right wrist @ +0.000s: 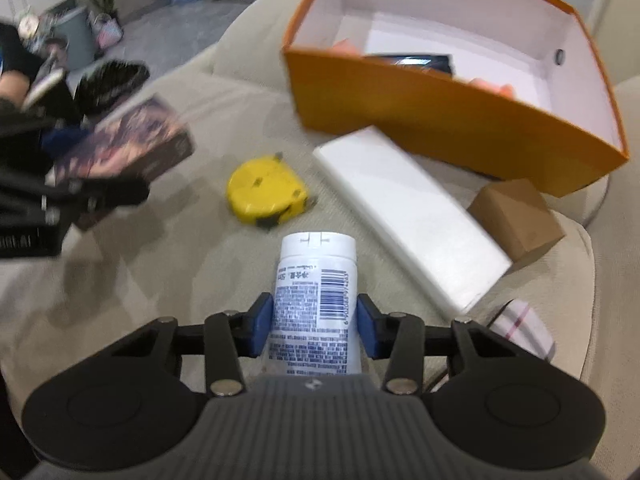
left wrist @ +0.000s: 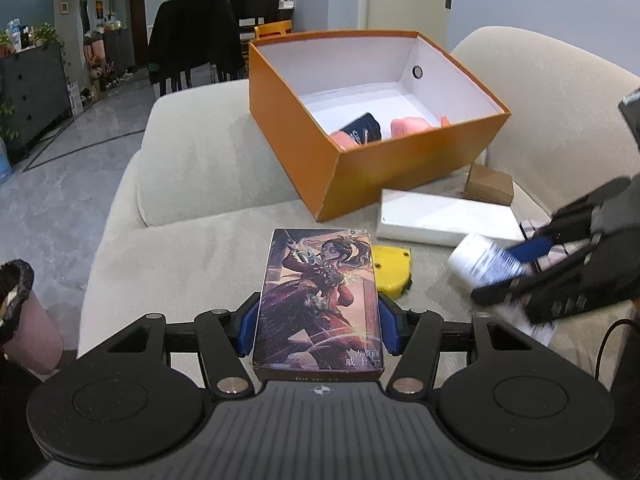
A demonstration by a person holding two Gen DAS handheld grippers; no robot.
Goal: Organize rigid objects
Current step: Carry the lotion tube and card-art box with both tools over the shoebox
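My left gripper [left wrist: 318, 326] is shut on a flat box printed with a game character [left wrist: 320, 300], held over the beige sofa seat. The right gripper [right wrist: 316, 330] is shut on a white bottle with a barcode label [right wrist: 314, 300], its blue pads [right wrist: 262, 330] pressing both sides. From the left wrist view that bottle [left wrist: 484, 262] and the right gripper [left wrist: 516, 268] appear at the right, blurred. An open orange box [left wrist: 400, 172] stands further back on the sofa, with a dark item [left wrist: 364, 128] and pink items [left wrist: 412, 126] inside.
On the cushion lie a yellow tape measure [right wrist: 266, 192], a long white box [right wrist: 408, 216] and a small brown carton [right wrist: 516, 218]. A striped cloth [right wrist: 524, 328] sits at the right. The sofa's edge drops to a grey tiled floor on the left, near a lined bin [left wrist: 16, 308].
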